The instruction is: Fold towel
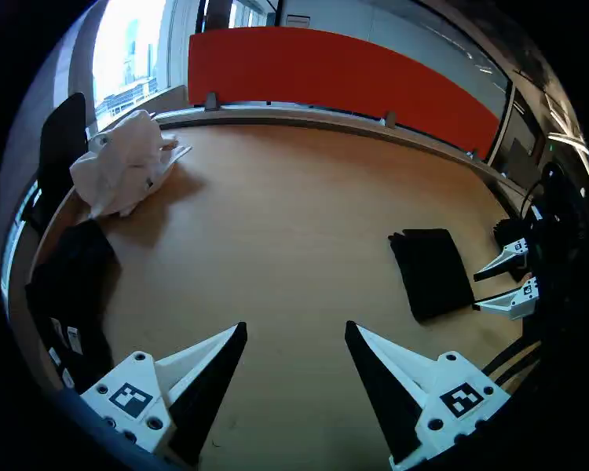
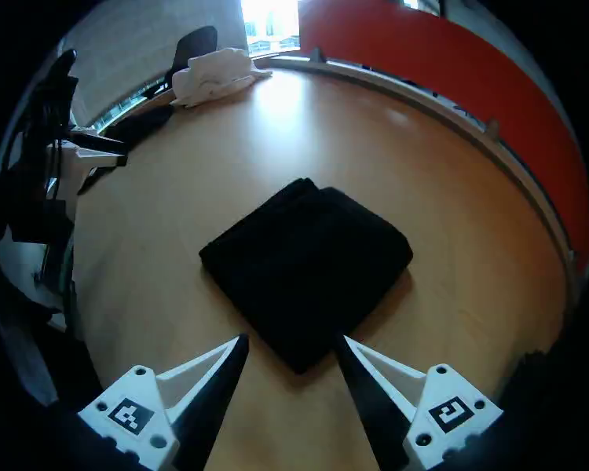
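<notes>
A black towel (image 2: 306, 267) lies folded into a thick square on the wooden table (image 2: 451, 235), just ahead of my right gripper (image 2: 290, 347), whose fingers stand open on either side of its near corner without touching it. In the left gripper view the same towel (image 1: 432, 271) lies far to the right, with the right gripper (image 1: 475, 292) open beside it. My left gripper (image 1: 294, 334) hangs open over bare wood, nothing between its fingers.
A crumpled white cloth (image 1: 126, 161) sits at the table's far left corner, and dark cloth (image 1: 71, 275) lies near the left edge. A black chair (image 1: 59, 149) stands beyond it. An orange partition (image 1: 334, 74) runs along the table's far edge.
</notes>
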`<move>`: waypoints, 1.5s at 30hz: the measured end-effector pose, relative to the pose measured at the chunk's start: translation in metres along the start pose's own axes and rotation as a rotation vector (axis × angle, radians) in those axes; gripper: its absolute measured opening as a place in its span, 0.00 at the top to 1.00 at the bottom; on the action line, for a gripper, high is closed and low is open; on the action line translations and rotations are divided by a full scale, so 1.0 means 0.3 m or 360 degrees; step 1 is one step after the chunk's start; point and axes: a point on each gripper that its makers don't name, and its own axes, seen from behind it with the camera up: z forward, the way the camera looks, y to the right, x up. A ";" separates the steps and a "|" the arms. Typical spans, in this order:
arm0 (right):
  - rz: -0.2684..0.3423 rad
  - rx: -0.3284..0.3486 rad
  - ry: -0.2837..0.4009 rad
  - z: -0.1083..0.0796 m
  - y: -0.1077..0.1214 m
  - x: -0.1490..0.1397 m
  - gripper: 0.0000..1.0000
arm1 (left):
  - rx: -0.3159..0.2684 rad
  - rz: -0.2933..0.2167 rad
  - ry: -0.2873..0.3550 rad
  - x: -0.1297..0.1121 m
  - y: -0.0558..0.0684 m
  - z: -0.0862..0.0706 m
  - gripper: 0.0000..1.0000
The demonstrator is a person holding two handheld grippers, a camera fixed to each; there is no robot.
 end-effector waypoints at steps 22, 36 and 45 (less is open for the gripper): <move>0.0023 -0.0018 -0.0104 0.006 0.007 -0.091 0.56 | -0.0009 -0.0006 0.0007 -0.001 0.004 0.000 0.07; 0.0034 -0.0023 -0.0109 0.014 0.008 -0.106 0.66 | -0.0008 -0.0010 0.0008 -0.007 0.004 -0.003 0.07; 0.0017 -0.0021 -0.0113 0.013 0.002 -0.106 0.66 | -0.0008 -0.0015 0.0011 -0.010 0.003 -0.005 0.07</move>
